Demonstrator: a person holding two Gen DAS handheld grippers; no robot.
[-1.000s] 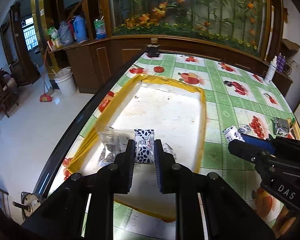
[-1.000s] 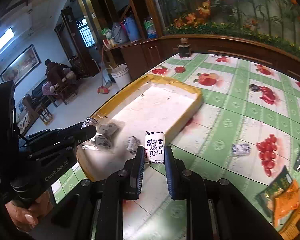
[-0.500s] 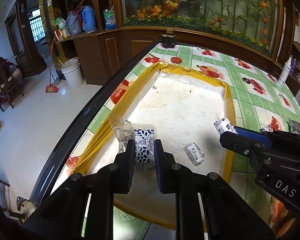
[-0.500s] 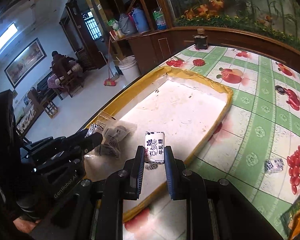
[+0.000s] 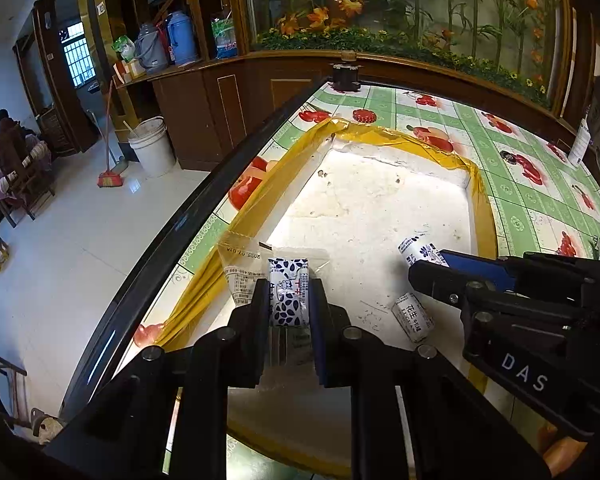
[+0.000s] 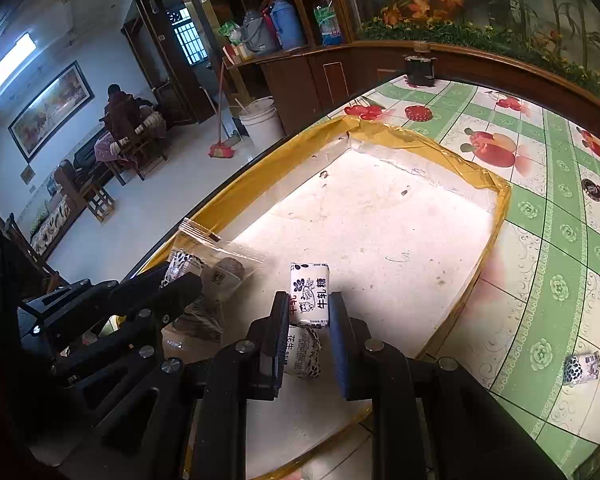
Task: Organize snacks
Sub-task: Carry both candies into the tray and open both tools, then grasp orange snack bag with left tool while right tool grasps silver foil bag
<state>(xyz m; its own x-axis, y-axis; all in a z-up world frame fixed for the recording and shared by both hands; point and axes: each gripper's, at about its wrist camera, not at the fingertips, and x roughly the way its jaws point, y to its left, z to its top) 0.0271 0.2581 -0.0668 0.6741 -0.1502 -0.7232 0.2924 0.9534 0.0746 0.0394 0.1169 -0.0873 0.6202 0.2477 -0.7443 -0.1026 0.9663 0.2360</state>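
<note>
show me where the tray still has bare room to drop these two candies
Free: the tray floor's far half, up to its yellow far rim. Crowded: the near left corner with the clear bags, and a loose candy under the right gripper. Left gripper hangs by the bags.

The right gripper [image 5: 414,270] carries "DAS" in pale letters on its black body, seen in the left wrist view. The candy [image 6: 310,295] between its fingers reads "牛轧糖" in black on white, and a loose candy [image 5: 413,317] in the tray shows "花生". The clear bag [image 5: 244,264] at the tray's near edge has a printed date that appears mirrored, roughly "2025", with small print below it too fine to read; the wrapper text on the left gripper's candy [image 5: 289,297] is largely hidden.
</note>
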